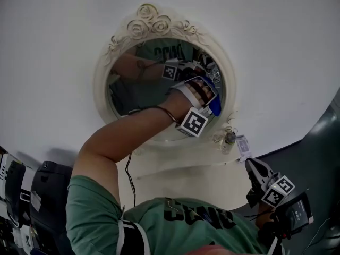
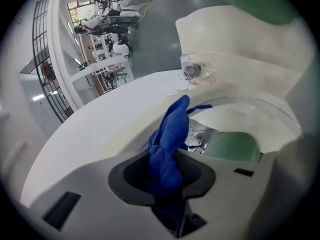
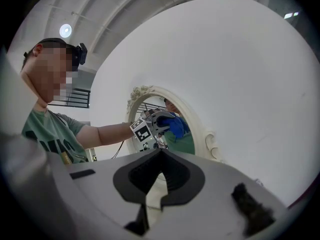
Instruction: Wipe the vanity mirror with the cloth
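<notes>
No text can be read; the dark print on the green shirt is too blurred.

A small clear glass bottle stood on the white surface, with a pale card just beside it. White wall filled most of the head view. Dark grey floor showed at the right and black cases sat at the lower left. Far off, the left gripper view showed a black railing and cluttered shelves. A round ceiling lamp glowed overhead.
</notes>
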